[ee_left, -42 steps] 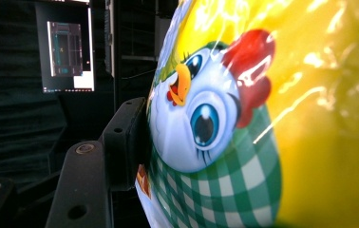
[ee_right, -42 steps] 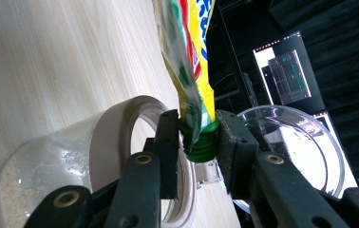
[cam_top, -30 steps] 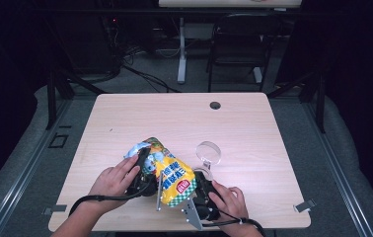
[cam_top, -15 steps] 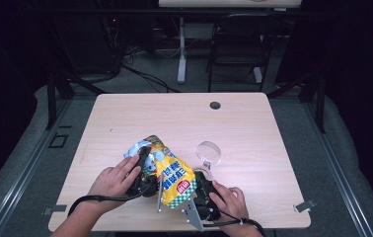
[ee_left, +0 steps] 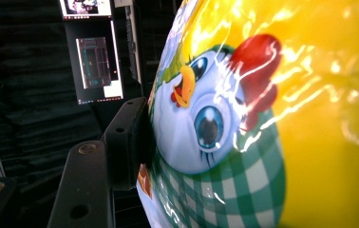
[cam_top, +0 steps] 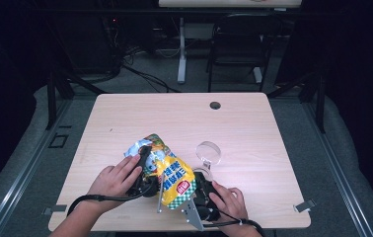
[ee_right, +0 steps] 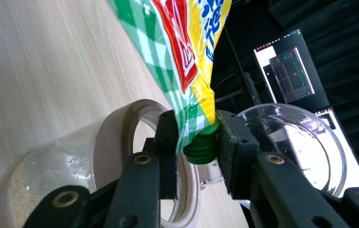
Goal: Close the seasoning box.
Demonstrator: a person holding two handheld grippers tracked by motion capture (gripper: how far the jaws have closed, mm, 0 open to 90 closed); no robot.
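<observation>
Pouch [ee_left: 244, 123] apparently hides left tool's far side.

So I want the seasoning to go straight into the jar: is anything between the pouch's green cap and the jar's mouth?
Only the right gripper itself: its jaws clamp the green cap of the pouch just in front of the open jar, which lies on its side on the table. The cap looks still on. The clear lid lies apart.

Light wooden table [cam_top: 253, 123] with a dark round grommet hole [cam_top: 215, 105] at 12 o'clock near the far edge. A clear round lid [cam_top: 208, 152] lies flat right of centre; a clear jar [ee_right: 87, 156] lies on its side at 6 o'clock.
</observation>
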